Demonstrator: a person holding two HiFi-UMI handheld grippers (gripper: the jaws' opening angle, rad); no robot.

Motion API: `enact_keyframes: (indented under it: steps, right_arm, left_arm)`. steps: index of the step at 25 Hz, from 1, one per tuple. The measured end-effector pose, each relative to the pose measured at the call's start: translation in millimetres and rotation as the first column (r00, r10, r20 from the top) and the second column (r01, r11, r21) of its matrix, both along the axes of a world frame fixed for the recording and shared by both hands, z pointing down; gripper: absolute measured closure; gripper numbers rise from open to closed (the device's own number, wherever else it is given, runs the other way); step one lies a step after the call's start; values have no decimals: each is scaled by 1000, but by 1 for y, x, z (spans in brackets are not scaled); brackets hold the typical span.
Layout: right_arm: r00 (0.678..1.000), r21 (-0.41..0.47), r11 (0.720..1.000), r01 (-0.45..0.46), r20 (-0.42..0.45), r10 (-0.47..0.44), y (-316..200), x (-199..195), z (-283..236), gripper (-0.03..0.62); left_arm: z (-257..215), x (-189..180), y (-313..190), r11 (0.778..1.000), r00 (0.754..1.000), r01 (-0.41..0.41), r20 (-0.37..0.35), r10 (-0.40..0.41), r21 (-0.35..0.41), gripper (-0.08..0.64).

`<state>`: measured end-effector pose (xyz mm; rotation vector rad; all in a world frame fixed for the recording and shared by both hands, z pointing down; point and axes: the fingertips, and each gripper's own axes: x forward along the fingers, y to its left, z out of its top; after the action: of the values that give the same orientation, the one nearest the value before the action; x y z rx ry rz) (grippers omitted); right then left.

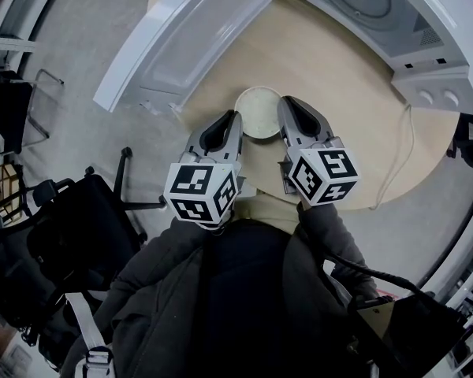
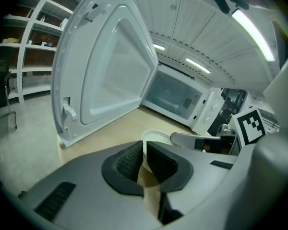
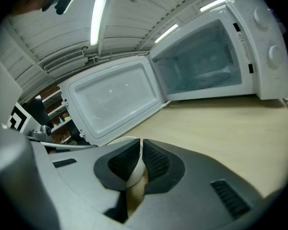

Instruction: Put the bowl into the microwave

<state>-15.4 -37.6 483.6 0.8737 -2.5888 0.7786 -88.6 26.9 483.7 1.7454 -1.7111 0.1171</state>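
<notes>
A cream bowl (image 1: 257, 111) is over the round wooden table (image 1: 331, 69), in front of the white microwave (image 1: 394, 6). The microwave's door (image 1: 181, 38) is swung wide open to the left. My left gripper (image 1: 232, 121) is shut on the bowl's left rim, and my right gripper (image 1: 287, 107) is shut on its right rim. In the left gripper view the black pads (image 2: 128, 159) pinch the thin rim of the bowl (image 2: 156, 137). The right gripper view shows its pads (image 3: 153, 161) clamped on the bowl's rim (image 3: 136, 169), with the microwave's empty cavity (image 3: 206, 63) ahead.
A black chair (image 1: 71, 242) stands at the left beside the table. The microwave's cable (image 1: 398, 156) trails over the table's right part. Shelves (image 2: 29, 47) line the far left wall. A person's dark sleeves (image 1: 181, 290) fill the lower head view.
</notes>
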Motion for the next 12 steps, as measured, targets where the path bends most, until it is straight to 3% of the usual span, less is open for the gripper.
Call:
enact_keyframes:
  steps: [12]
  right_arm:
    - [999,-20,999,-34,13,34,-20,14,-6,572]
  left_arm:
    - [-11,7,-25,1000,1000,-11,9,11,-7,549]
